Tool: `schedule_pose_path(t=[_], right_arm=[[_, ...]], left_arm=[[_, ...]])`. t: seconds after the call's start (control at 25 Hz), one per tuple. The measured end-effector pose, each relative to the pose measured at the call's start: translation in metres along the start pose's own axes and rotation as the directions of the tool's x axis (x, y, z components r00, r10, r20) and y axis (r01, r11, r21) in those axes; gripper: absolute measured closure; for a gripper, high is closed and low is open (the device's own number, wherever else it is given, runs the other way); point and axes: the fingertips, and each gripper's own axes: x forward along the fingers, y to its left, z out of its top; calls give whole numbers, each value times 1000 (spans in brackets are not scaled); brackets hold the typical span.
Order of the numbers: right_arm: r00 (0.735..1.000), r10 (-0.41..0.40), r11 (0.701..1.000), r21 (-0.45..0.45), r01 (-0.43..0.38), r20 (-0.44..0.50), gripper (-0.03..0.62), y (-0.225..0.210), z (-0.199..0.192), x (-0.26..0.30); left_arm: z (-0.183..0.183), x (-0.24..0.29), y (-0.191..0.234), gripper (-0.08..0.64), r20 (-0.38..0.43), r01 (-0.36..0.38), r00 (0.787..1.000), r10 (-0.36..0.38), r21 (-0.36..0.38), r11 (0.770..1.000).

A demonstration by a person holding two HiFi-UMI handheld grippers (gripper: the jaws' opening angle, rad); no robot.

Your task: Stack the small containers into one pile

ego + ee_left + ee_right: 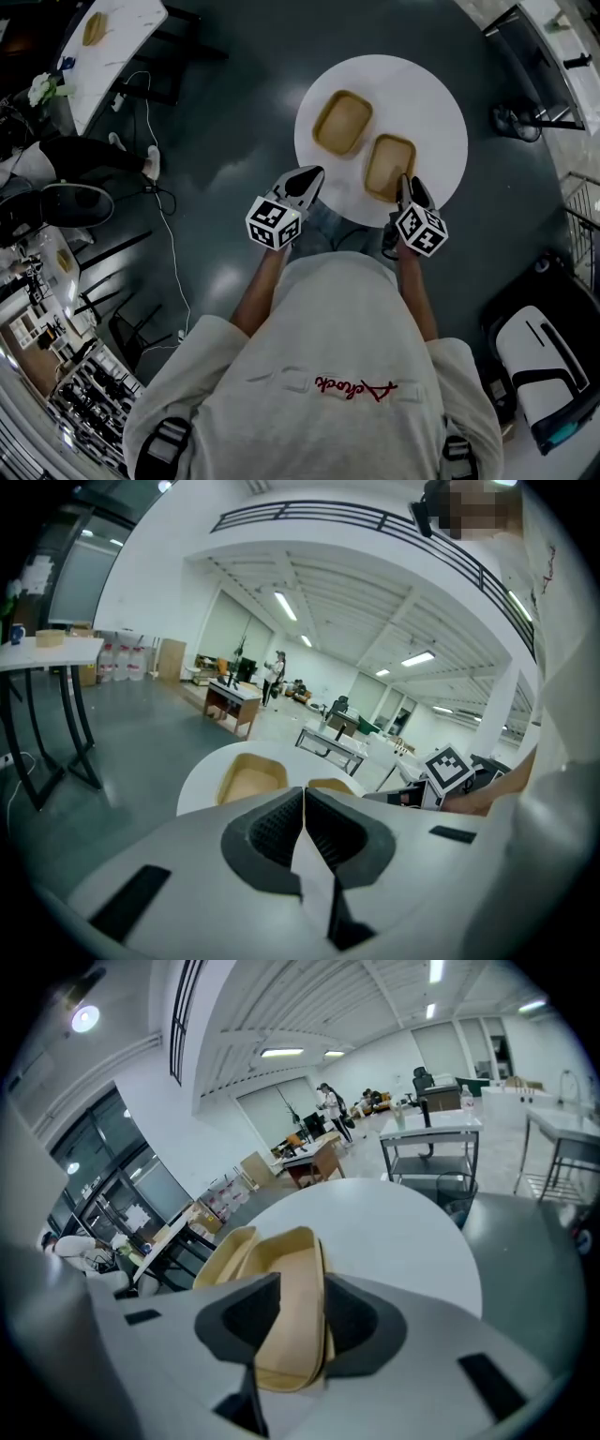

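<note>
The pile isn't built yet. On the round white table (427, 98) the two tan containers lie side by side, close together but not nested: the far container (342, 122) sits toward the table's middle, and the near container (389, 167) sits by the edge closest to me.

My right gripper (302, 1283) is spread wide. The near container's front wall stands up between its jaws, but I see no pad clamped on it, so the container rests on the table and isn't held. My left gripper (304, 794) has its jaws pressed together on nothing and hangs just off the table's near rim, pointing toward the containers.

I judge this to be the grasping step on the near container. Next I'd need to close the right jaws on that thin wall, lift until the base clears the other rim, carry it over the far container, line up the rounded corners and lower it in. The wall looks thin and slightly flared, so I'd pinch low and firmly or it may slip. The left gripper could steady the far container.
</note>
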Motion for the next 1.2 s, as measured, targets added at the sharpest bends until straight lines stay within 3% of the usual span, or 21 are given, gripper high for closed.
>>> schedule_pose_path(t=[0.52,0.56,0.68,0.92,1.04,1.2], right_arm=[[1000,10,997,-77,-8,24,456,-2,23,-13],[1000,12,997,-80,-10,25,461,-2,24,-14],[999,24,996,-82,-22,22,556,-5,24,-20],[997,70,990,-121,-71,-13,571,-4,21,-25],[995,87,973,-210,-95,-44,571,3,19,-28],[991,100,919,-373,-126,-87,571,17,20,-33]], left_arm=[[7,22,27,545,-7,-7,1000,7,10,1000],[9,25,31,545,-9,-8,1000,8,15,1000],[14,35,39,545,-13,-12,1000,12,28,1000],[17,54,54,543,-39,-26,999,28,51,998],[15,64,66,543,-67,-35,997,40,63,997],[17,74,81,543,-88,-50,994,58,84,995]])
